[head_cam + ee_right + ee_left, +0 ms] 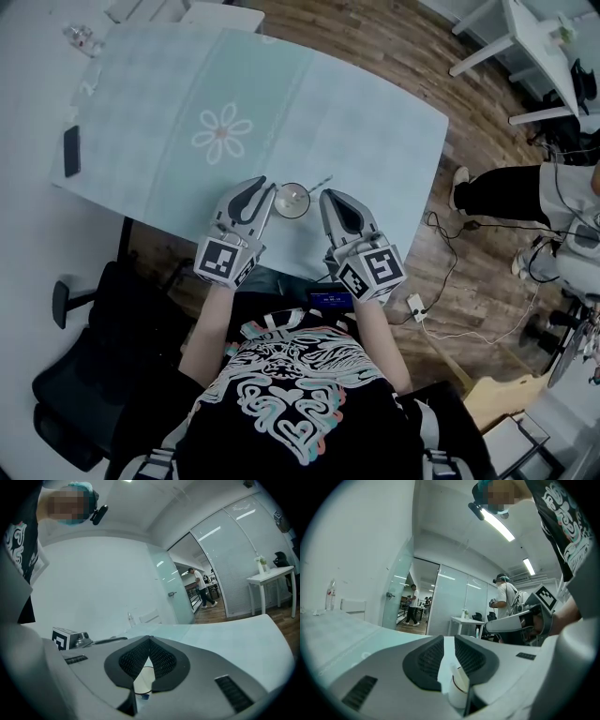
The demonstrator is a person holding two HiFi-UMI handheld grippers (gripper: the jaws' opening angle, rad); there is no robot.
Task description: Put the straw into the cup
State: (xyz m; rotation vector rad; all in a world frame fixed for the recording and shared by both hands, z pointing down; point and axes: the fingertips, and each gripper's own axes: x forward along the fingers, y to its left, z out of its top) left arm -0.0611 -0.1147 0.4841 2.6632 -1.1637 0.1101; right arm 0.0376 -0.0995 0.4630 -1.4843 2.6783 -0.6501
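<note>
Centre frame: the straw [320, 182] looks to be in the cup [293, 202], leaning right, so I judge nothing's left. My left gripper [264, 186] is barely parted and my right gripper [330, 196] is closed, both empty.

Table [375, 122]: cup [293, 200], straw [319, 183] nr front edge; prob. phone [71, 150] left.

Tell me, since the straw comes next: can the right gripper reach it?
Probably yes: the straw lies just beyond the tips of the right gripper with nothing between them, though its jaws are closed now.
</note>
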